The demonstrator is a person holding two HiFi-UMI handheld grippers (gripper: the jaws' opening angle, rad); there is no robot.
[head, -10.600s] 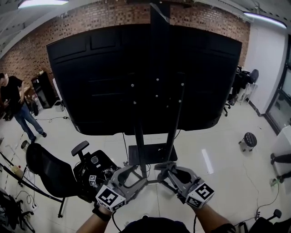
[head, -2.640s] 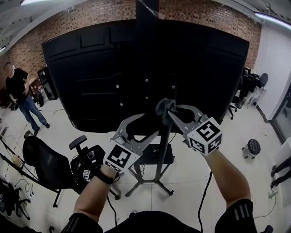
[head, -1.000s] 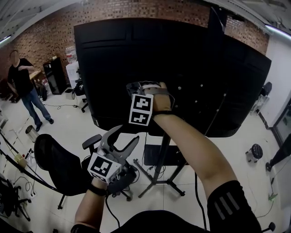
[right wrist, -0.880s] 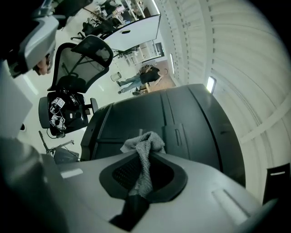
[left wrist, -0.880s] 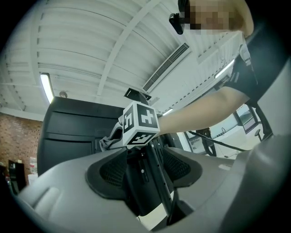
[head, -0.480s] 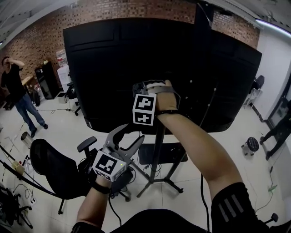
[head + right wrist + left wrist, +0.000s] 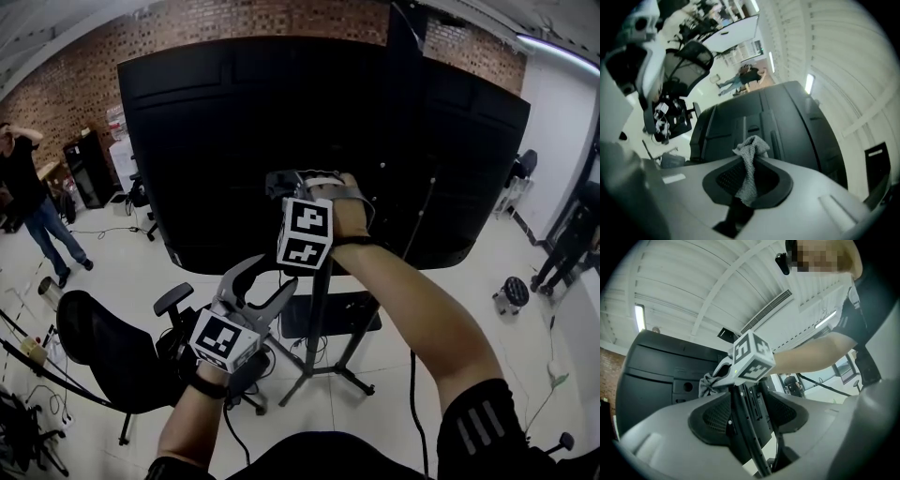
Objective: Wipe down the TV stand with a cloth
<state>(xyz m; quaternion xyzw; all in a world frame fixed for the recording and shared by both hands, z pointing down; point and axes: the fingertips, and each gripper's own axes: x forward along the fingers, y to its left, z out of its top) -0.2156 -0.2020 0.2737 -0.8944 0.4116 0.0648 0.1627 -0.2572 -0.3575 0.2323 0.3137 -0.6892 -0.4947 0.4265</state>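
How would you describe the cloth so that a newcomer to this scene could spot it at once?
Find the black TV back panel on its stand in mid-room. The raised right gripper points at that panel, and the cloth is pinched between its jaws. It is the only pale grey, nubbly thing against the smooth black; the lower left gripper holds nothing.

You are in an open office or studio: brick wall (image 7: 56,94), black office chair (image 7: 94,356), pale tiled floor (image 7: 131,272), ceiling strip light (image 7: 553,42).
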